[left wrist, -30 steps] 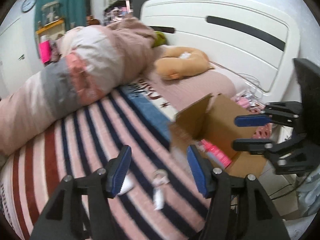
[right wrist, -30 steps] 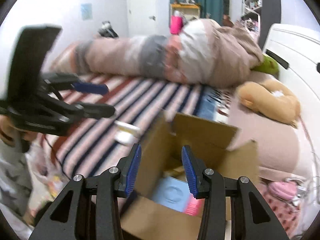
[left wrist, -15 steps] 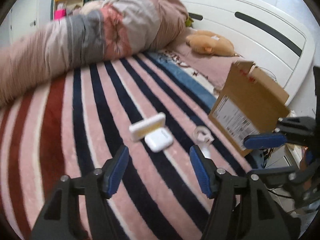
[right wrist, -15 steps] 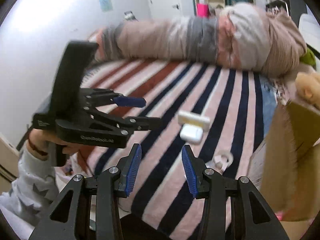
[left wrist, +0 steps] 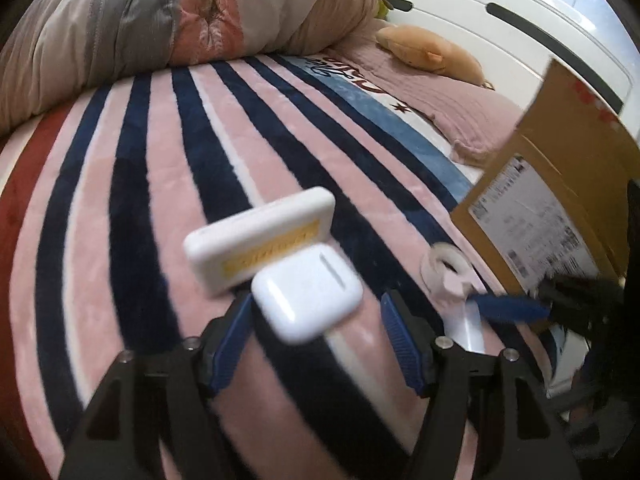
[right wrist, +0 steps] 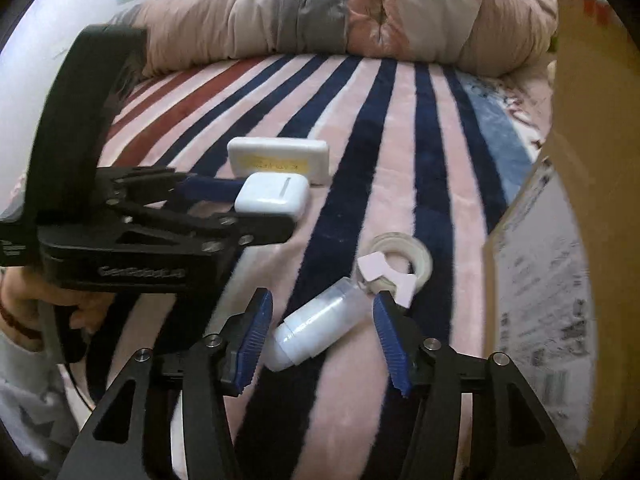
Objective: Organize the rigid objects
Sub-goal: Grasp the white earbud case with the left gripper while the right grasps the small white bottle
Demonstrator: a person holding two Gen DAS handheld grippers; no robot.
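On the striped blanket lie a white earbud case, a white flat box with a yellow label, a roll of tape and a small white bottle. My left gripper is open, its fingers either side of the earbud case. My right gripper is open, its fingers either side of the bottle. A cardboard box stands at the right.
A rolled pink and grey duvet lies along the far side of the bed. A plush toy lies by the white headboard. The cardboard box stands close on the right of both grippers.
Both grippers have come away from the cardboard box and down close to the blanket. The left now straddles the earbud case, the right straddles the bottle.
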